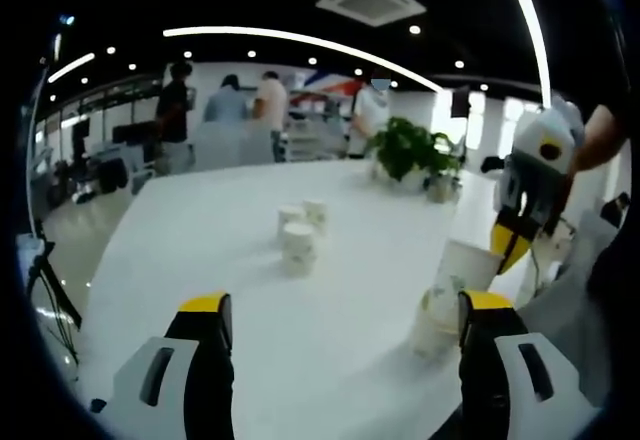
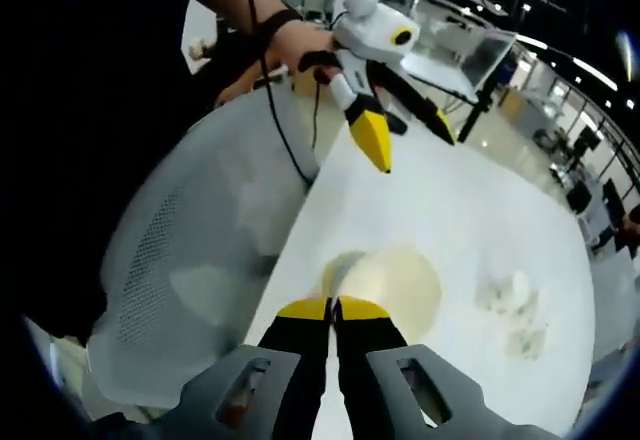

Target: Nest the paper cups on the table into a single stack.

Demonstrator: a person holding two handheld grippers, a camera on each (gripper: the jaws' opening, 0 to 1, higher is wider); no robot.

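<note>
A few white paper cups (image 1: 298, 236) stand close together in the middle of the white table (image 1: 220, 250). My left gripper (image 1: 345, 305) is open with nothing between its jaws, held short of them. To its right my right gripper (image 1: 510, 245) holds a tilted paper cup (image 1: 465, 265) just above a patterned cup (image 1: 436, 318) on the table. In the right gripper view my right gripper (image 2: 334, 308) is shut on the rim of that paper cup (image 2: 395, 285), whose mouth faces the camera. The left gripper (image 2: 408, 132) hangs open beyond it, in a person's hand.
A potted plant (image 1: 410, 148) stands at the table's far side. Several people (image 1: 270, 100) stand beyond the table. A grey mesh chair (image 2: 190, 250) sits at the table's near edge. Blurred cups (image 2: 510, 295) lie further along the table.
</note>
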